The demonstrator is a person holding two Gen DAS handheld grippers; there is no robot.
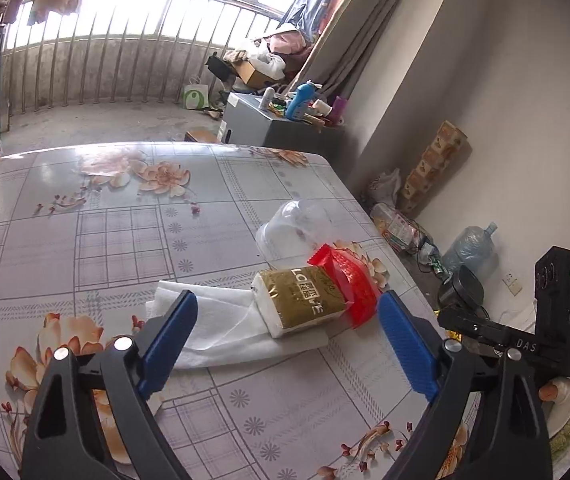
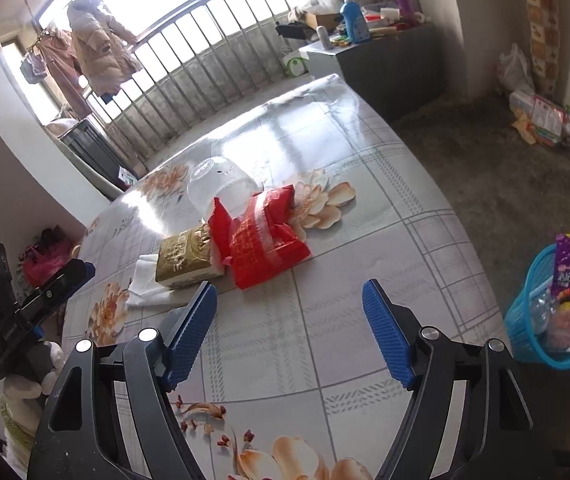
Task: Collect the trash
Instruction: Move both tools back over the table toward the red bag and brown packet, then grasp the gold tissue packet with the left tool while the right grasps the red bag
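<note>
Since tissue pack point(image 1: 299, 300) lies dead ahead between fingers of left claw point(image 1: 287, 342), long axis slanting toward table's right edge, left is nearer; jaws wide, empty. Right view: right claw point(image 2: 289, 332) wide, empty; pack point(image 2: 187, 258) ahead-left, red wrapper point(image 2: 263, 240) touching it, basket point(image 2: 535, 320) off table's right edge.

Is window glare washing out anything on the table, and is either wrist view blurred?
Right wrist view: glare whitens the far tablecloth behind the clear cup; the red bag and gold tissue pack read clearly. Left wrist view: windows blown out, a slight sheen at the table's far left, the items sharp. Both show fisheye bending, no motion blur.
</note>
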